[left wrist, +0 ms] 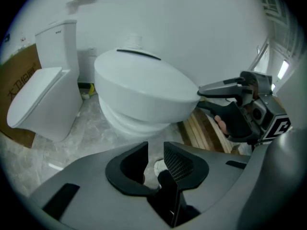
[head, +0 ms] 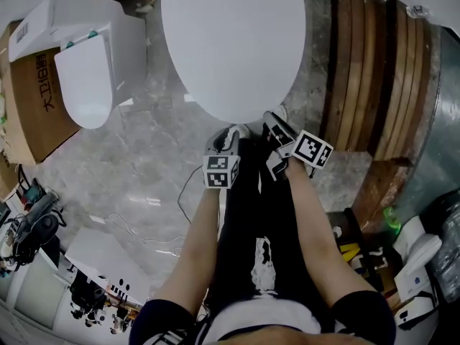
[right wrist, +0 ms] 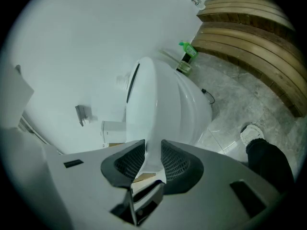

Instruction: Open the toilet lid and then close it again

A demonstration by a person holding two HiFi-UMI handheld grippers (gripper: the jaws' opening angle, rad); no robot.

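Toilet lid: big white oval at the top centre of the head view. It's down over the bowl, or near enough; I can't tell if it's cracked up a bit.
Right gripper: clamped on the lid's front rim. In its own view the white edge runs straight between the ribbed pads.
Left gripper: holding nothing. Its jaws have just a narrow gap, with floor and a shoe showing through. It sits low, just short of the bowl.
Second toilet: upper left of the head view, beside a cardboard box.
Wooden planks: curved stack along the right side.
Green bottle: behind the toilet, upper right in the right gripper view.
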